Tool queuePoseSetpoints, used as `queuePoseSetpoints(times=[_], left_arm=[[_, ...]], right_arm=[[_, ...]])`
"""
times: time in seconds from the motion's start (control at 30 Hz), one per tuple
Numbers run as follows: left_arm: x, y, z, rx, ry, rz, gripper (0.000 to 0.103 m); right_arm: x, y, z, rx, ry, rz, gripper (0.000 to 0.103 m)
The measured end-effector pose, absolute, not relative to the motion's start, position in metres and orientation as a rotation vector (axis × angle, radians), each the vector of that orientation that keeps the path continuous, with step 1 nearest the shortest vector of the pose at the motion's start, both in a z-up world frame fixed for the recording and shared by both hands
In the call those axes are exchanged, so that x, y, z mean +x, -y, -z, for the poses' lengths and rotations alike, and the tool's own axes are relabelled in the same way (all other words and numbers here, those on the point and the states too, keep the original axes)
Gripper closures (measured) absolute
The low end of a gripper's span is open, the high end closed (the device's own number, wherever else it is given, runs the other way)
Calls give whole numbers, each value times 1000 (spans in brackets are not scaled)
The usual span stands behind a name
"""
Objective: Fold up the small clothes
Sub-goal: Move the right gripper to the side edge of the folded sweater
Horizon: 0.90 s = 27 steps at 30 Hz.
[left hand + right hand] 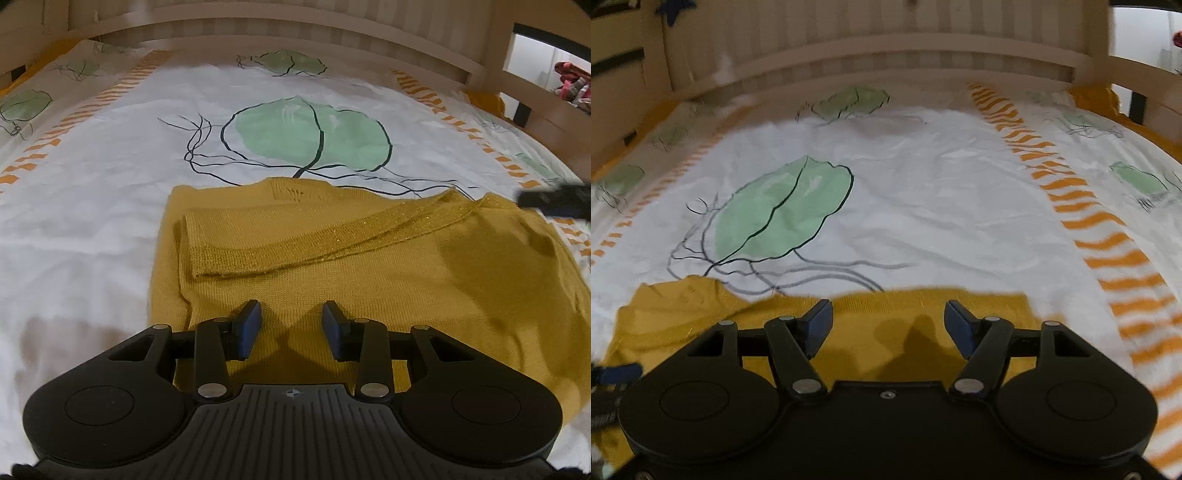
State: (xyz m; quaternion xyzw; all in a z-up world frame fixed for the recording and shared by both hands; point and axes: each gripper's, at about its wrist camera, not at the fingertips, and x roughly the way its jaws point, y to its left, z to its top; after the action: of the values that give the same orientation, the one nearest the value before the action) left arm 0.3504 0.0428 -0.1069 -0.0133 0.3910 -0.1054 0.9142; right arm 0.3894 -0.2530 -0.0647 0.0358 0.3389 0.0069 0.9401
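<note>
Mustard-yellow knitted sweater (369, 266) lies flat on the white bed sheet with green leaf print and orange striped bands (110, 206), toward the near edge of the bed. One sleeve with a glittery cuff band (295, 240) is folded across its body. Left gripper (291, 330) hovers over the sweater's near part, jaws moderately apart, holding nothing; blue pads (248, 332) show no cloth between them. Right gripper (888, 328) sits over the sweater's far hem (923, 295), jaws wide, nothing held; its dark tip shows at the right edge of the left view. Sweater (849, 332) fills the near strip below it. Beyond the sweater the sheet runs open to the pale wooden slatted bed rail (280, 40) at the far edge. Right view is blurred.
</note>
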Motion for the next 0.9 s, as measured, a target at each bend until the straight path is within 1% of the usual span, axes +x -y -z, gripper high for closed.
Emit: queuePoseSetpoints(times=[0.2, 0.3, 0.4, 0.63, 0.9], left_arm=[[353, -41, 106, -18, -818, 214, 67], [354, -40, 105, -17, -828, 208, 67], [356, -39, 103, -16, -836, 203, 67], [374, -40, 94, -36, -874, 192, 67], [423, -40, 87, -71, -889, 93, 67]], right_arm=[[323, 258, 77, 41, -613, -6, 33], [305, 257, 85, 7, -560, 5, 32], [305, 256, 90, 1, -549, 1, 26], [307, 265, 97, 67, -590, -48, 25], [305, 273, 97, 122, -587, -63, 25]])
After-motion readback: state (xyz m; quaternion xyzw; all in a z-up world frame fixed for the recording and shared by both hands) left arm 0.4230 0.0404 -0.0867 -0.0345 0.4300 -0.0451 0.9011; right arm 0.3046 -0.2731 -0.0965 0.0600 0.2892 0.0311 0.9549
